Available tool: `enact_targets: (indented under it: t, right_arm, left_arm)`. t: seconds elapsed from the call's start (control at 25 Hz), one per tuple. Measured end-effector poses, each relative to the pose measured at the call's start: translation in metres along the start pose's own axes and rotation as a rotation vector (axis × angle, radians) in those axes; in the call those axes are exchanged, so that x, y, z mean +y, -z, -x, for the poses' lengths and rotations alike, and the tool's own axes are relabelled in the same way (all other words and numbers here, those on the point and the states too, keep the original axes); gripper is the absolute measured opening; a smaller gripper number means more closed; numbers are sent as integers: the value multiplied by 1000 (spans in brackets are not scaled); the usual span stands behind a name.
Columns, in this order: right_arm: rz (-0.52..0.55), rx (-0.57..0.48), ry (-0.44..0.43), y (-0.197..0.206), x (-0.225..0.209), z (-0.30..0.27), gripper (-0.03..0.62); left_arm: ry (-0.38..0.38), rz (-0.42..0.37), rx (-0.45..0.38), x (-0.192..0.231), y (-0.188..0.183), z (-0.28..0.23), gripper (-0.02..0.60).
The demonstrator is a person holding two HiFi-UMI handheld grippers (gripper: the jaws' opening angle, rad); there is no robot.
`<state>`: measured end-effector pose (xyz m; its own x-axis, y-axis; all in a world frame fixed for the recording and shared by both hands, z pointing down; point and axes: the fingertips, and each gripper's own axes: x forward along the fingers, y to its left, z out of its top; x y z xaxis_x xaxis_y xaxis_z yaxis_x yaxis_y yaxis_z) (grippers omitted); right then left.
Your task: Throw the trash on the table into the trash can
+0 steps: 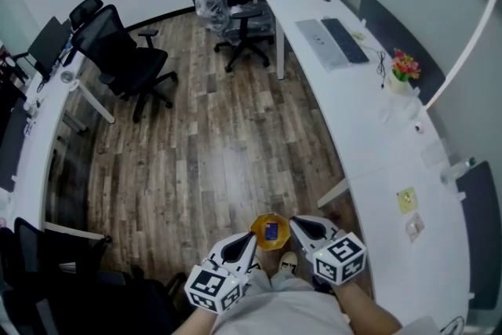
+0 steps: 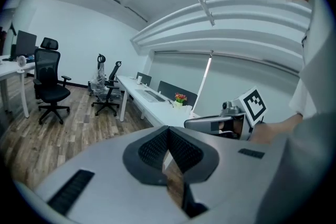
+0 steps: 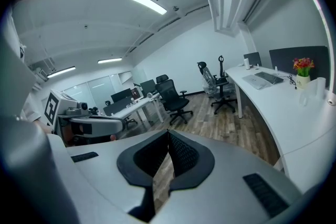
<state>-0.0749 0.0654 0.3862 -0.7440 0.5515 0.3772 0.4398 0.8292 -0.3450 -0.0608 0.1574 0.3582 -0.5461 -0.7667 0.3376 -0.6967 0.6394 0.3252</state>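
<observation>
I have both tools held low in front of me, side by side above the wooden floor point(image 1: 196, 169). My left hand-held gripper point(image 1: 251, 239) has its jaws pressed together with nothing between them; its own view shows the dark pads meeting at the tip. My right hand-held gripper point(image 1: 295, 223) is the same, jaws together and empty.

Between the two tips sits an orange-yellow round thing point(image 1: 260, 231) with a blue patch in its middle. I cannot tell whether it is the trash can or something else.

The long white tabletop point(image 1: 369, 129) curves away to the right of the right hand-held gripper. On it, to the right of that tool, lie a yellowish scrap point(image 1: 406, 199) and a pale scrap point(image 1: 414, 227). They are near each other and well apart from both tips. Farther ahead along the same tabletop are a flower pot point(image 1: 404, 68) and a keyboard point(image 1: 345, 39).
</observation>
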Motion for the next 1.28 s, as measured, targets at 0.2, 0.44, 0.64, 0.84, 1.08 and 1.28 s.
enact_targets:
  t: [0.2,0.44,0.64,0.84,1.08,1.28]
  right_arm:
    - [-4,-3,18,0,1,5,31]
    - [-23,-25,83,5,-12,23,31]
    - [-63,-64,195,5,-31,50,31]
    - [-131,-114,395,16,-70,109,31]
    - [-236,-164,670,58,-126,222,31]
    - [-295,-196,846,88,-156,297,31]
  left_arm:
    - [18,-19,-3,-3,-3,0,2]
    - [55,-45,-4,-8,-1,-9,2]
    - [133,-73,13,-19,-10,-33,2]
    - [295,-123,56,-61,-13,-71,2]
    - [524,-197,122,-145,-1,-125,2]
    - [625,-230,162,-196,8,-151,2]
